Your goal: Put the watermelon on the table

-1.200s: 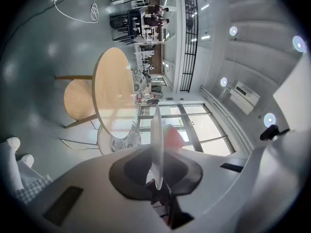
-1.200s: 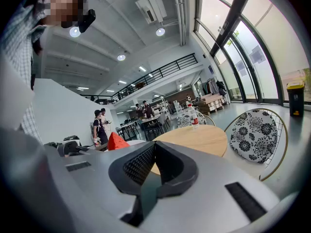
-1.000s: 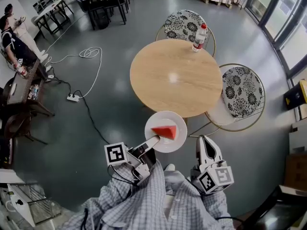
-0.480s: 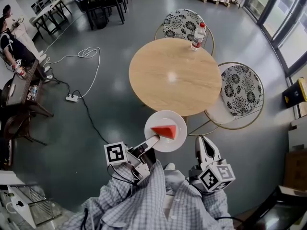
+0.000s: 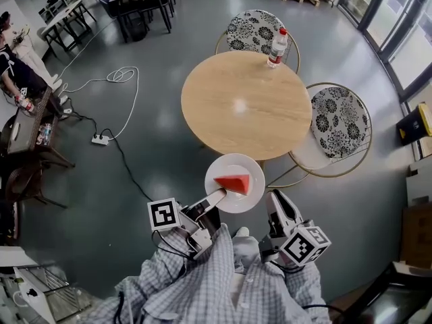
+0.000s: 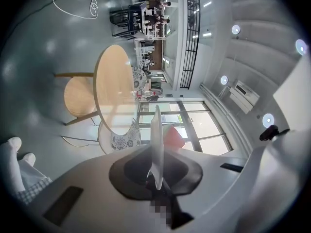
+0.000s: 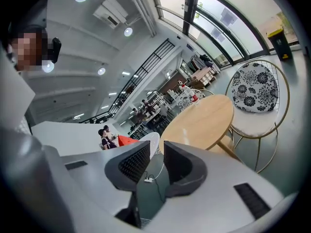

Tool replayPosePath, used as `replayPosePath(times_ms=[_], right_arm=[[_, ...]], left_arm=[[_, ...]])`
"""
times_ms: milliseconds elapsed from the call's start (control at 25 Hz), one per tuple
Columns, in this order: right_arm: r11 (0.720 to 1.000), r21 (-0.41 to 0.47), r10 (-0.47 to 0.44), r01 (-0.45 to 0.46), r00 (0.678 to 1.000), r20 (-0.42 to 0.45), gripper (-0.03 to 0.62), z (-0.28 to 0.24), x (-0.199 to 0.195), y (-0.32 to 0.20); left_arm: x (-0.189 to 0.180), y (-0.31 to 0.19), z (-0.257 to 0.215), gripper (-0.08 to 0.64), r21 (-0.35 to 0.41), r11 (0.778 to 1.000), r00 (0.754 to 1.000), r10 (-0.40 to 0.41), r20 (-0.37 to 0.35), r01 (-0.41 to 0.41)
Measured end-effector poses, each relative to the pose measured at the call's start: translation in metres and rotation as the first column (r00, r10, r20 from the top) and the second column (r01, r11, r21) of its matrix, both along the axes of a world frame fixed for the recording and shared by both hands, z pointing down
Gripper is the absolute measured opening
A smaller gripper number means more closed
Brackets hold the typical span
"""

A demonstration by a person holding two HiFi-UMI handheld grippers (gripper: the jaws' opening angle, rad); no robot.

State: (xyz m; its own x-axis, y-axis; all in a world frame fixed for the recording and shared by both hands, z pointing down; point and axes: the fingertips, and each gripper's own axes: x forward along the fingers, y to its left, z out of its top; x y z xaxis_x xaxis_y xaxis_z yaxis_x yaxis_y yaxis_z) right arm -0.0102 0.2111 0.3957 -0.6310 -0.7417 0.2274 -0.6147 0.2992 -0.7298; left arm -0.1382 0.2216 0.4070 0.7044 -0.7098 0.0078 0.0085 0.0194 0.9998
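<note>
Daylight pours in from the tall windows (image 5: 412,46) at two o'clock in the head view and lies as a soft sheen on the grey floor (image 5: 169,59). A pale glare spot sits at the centre of the round table (image 5: 216,120). Shadows are faint and soft-edged. All three views bulge like a fisheye, bending lines near the rims. Both gripper views darken to black at the corners. In the left gripper view the ceiling lamps (image 6: 235,29) flare at one o'clock, and the nearest foreground is blurred.
</note>
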Motion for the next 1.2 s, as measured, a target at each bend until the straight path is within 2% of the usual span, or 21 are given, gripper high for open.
replayPosePath(times_ms=[80, 320, 480, 920, 1200], right_arm=[[1.000, -0.026, 0.000, 0.001, 1.000, 0.024, 0.087, 0.004, -0.006, 0.004], [0.999, -0.041, 0.005, -0.003, 0.999, 0.042, 0.087, 0.010, -0.020, 0.014], [1.000, -0.021, -0.003, 0.003, 1.000, 0.020, 0.087, 0.012, -0.029, 0.020], [0.998, -0.011, 0.058, -0.058, 0.998, 0.022, 0.084, 0.012, -0.032, 0.024], [0.997, -0.007, 0.080, -0.080, 0.997, -0.014, 0.083, 0.012, -0.027, 0.027]], left_arm=[[-0.001, 0.001, 0.000, 0.029, -0.001, 1.000, 1.000, 0.014, -0.003, -0.014], [-0.003, 0.002, 0.001, 0.029, -0.001, 0.998, 0.998, 0.064, -0.007, -0.064], [-0.005, 0.003, 0.003, 0.029, -0.003, 0.995, 0.995, 0.100, -0.015, -0.100], [-0.008, 0.004, 0.006, 0.029, 0.007, 0.991, 0.990, 0.137, -0.028, -0.137], [-0.002, 0.003, 0.005, 0.029, 0.010, 0.986, 0.986, 0.167, -0.023, -0.167]])
